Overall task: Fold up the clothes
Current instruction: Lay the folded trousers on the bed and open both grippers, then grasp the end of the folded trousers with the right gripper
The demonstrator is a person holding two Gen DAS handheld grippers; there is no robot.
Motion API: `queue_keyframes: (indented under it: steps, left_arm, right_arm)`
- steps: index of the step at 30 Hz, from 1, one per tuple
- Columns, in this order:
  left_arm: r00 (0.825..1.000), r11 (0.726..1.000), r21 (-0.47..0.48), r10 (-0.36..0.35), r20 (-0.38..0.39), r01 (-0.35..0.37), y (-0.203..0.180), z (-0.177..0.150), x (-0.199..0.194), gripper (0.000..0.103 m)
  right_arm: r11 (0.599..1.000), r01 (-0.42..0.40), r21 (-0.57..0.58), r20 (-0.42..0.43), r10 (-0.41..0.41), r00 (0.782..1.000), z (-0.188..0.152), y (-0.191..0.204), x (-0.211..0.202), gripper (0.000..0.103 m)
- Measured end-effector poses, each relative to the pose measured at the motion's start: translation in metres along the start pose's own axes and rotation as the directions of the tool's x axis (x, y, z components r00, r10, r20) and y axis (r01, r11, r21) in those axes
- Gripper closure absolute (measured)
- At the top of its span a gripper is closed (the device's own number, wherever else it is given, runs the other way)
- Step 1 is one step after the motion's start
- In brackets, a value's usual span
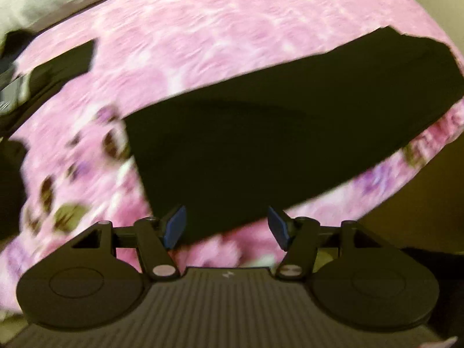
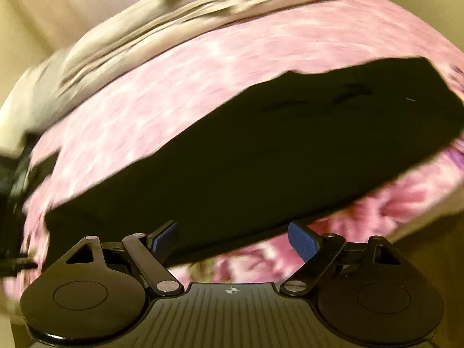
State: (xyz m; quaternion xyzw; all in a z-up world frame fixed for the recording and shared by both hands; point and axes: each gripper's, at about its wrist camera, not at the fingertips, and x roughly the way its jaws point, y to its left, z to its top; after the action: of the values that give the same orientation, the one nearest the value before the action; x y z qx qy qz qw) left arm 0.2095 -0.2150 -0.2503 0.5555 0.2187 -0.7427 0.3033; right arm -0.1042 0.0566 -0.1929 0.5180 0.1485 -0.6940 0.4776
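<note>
Everywhere motion blur; black garment [image 1: 275, 145] on pink floral cloth [image 1: 203, 43], both grippers' fingers [image 1: 175, 226] apart, empty.

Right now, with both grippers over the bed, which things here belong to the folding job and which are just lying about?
Part of the job:
black garment, spread flat
left gripper, open, holding nothing
right gripper, open, holding nothing

Just lying about:
pink floral blanket under the garment
pale bedding bunched at the far edge
dark cloth, too blurred to identify
</note>
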Motion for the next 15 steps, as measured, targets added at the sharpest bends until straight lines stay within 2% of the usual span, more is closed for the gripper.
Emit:
queue_keyframes:
  steps: [4,7,9,12,14,15]
  left_arm:
    - [0.999,0.997,0.047,0.054,0.004,-0.055,0.005,-0.034,-0.014,0.045]
    - [0.996,0.991,0.099,0.088,0.004,-0.088,0.008,-0.057,-0.023,0.045]
    - [0.995,0.982,0.162,0.102,0.006,-0.102,0.012,-0.069,-0.027,0.045]
    - [0.992,0.957,0.261,0.125,0.022,-0.126,0.021,-0.080,-0.029,0.045]
    - [0.991,0.941,0.309,0.132,0.036,-0.136,0.030,-0.080,-0.027,0.045]
    - [0.991,0.938,0.322,0.123,0.044,-0.131,0.037,-0.079,-0.026,0.045]
  right_arm:
    - [0.993,-0.073,-0.089,-0.028,0.070,0.997,-0.019,0.032,0.016,0.018]
    - [0.968,-0.135,-0.210,-0.038,0.130,0.991,-0.037,0.062,0.029,0.018]
    - [0.931,-0.172,-0.321,-0.050,0.165,0.985,-0.052,0.090,0.033,0.018]
    - [0.854,-0.221,-0.472,-0.074,0.211,0.975,-0.076,0.134,0.037,0.018]
    - [0.801,-0.249,-0.545,-0.091,0.238,0.967,-0.093,0.165,0.040,0.031]
    - [0.773,-0.254,-0.581,-0.096,0.244,0.965,-0.103,0.180,0.044,0.041]
